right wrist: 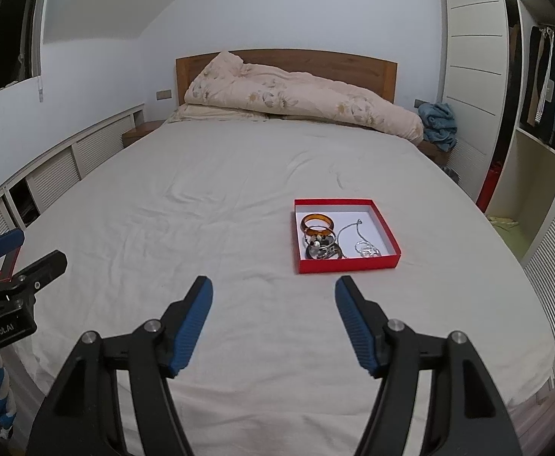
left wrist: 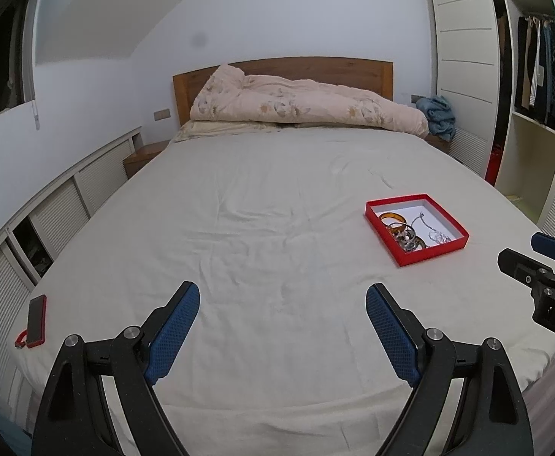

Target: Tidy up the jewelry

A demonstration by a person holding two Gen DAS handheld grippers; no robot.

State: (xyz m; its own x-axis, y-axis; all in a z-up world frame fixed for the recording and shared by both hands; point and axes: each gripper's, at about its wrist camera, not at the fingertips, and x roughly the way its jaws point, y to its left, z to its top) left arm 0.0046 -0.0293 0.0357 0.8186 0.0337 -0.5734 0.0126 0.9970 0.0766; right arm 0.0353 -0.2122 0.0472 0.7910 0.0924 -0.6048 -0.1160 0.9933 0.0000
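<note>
A shallow red box (right wrist: 348, 260) with a white inside lies on the bed sheet, to the right of the middle; it also shows in the left wrist view (left wrist: 435, 251). In it lie amber bangles (right wrist: 317, 222), a dark beaded piece (right wrist: 323, 249) and a silver chain necklace (right wrist: 365, 245). My right gripper (right wrist: 273, 296) is open and empty, just in front of the box. My left gripper (left wrist: 283, 304) is open and empty over bare sheet, left of the box. Each gripper shows at the edge of the other's view.
The bed (left wrist: 258, 235) has a rumpled floral quilt (left wrist: 308, 104) by the wooden headboard. A red-cased phone (left wrist: 36, 321) lies near the left front edge. Low white cabinets run along the left; an open wardrobe (right wrist: 543, 106) stands on the right.
</note>
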